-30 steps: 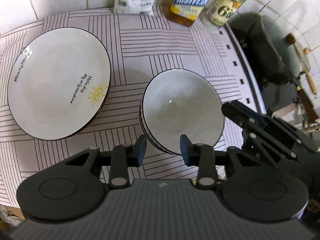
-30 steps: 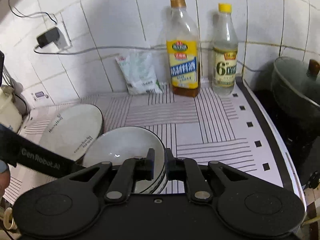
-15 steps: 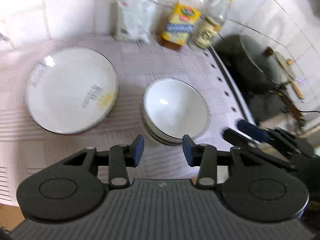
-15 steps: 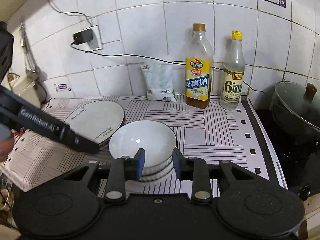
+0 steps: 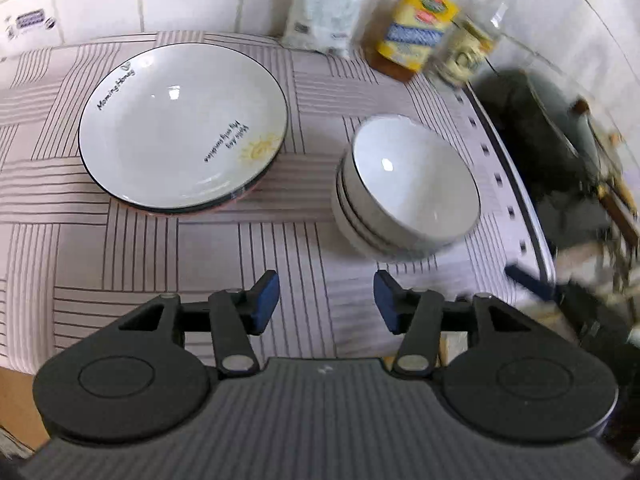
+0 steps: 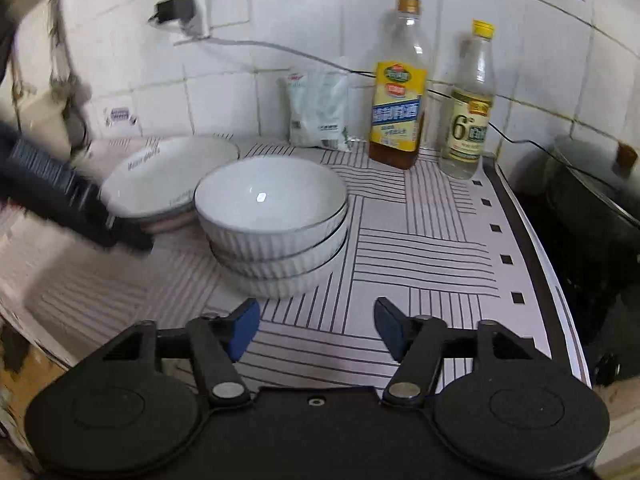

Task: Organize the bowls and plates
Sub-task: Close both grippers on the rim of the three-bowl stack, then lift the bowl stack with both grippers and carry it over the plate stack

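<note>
Both grippers are released and grasp nothing. The left gripper hangs above the striped table, its fingers spread wide, just short of the near edge of the bowl stack. The right gripper also has its fingers spread apart, over the table in front of the bowls.

The bowl stack is three ribbed white bowls nested upright, dark rims, standing on the table. In the left view the bowl stack sits right of the plates, apart from them. The plates are white with a black rim, lettering and a small sun drawing, at least two stacked, flat on the table. From the right view the plates lie behind and left of the bowls, close to them; the left gripper shows as a blurred dark shape in front of them.

At the tiled wall: a white bag, an oil bottle with a yellow label, a clear bottle with a yellow cap. A dark pot with a glass lid stands to the right, off the table.
</note>
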